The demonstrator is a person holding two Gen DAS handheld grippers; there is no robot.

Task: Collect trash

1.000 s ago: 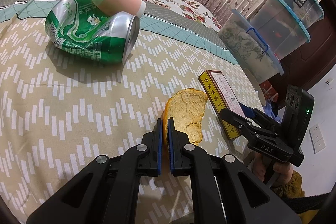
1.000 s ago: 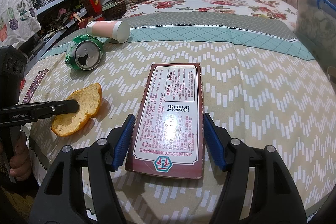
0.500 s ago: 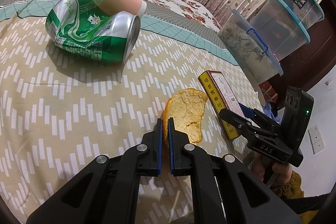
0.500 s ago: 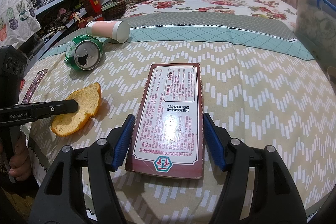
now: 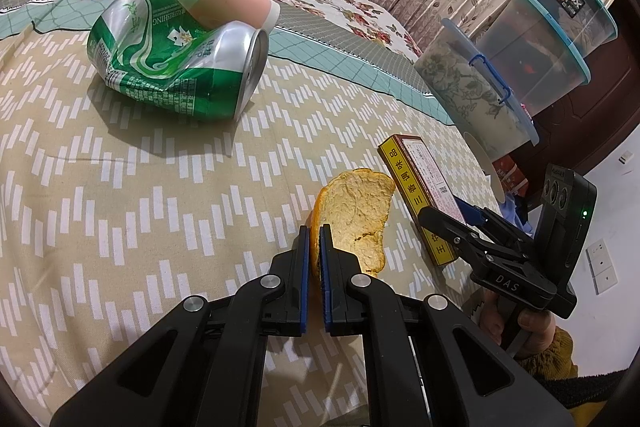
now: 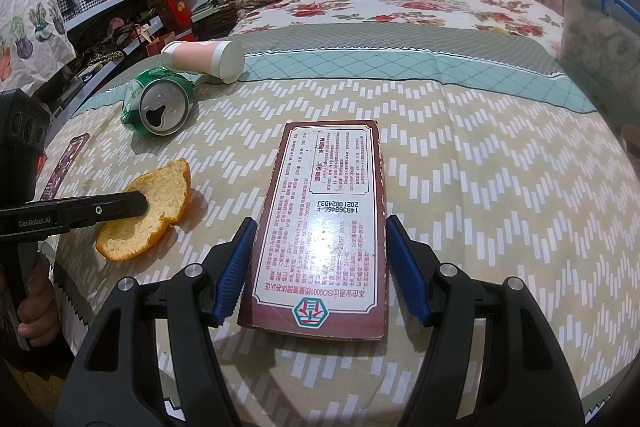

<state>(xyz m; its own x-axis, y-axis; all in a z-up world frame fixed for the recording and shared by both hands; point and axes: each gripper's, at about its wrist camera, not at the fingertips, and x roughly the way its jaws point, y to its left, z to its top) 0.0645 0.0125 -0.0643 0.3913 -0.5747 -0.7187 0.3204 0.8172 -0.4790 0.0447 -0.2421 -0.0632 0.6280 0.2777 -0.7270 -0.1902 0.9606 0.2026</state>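
My left gripper (image 5: 315,233) is shut on the edge of an orange peel (image 5: 356,217) that lies on the patterned tablecloth; the peel also shows in the right wrist view (image 6: 148,215). My right gripper (image 6: 320,251) has its blue pads either side of a flat maroon box (image 6: 326,223), touching or nearly touching its long edges. The box shows yellow-edged in the left wrist view (image 5: 422,187). A crushed green can (image 5: 176,55) and a pink paper cup (image 5: 232,3) lie at the far side; in the right wrist view the can (image 6: 160,103) and cup (image 6: 208,59) are far left.
Stacked clear plastic containers (image 5: 520,63) stand at the table's right edge, one showing in the right wrist view (image 6: 600,39). A phone (image 6: 64,167) lies near the left edge. A bed with a floral quilt (image 6: 420,3) is behind the table.
Nearly nothing has moved. The left gripper stays shut on the peel, and the right gripper's pads have edged slightly inward around the box.
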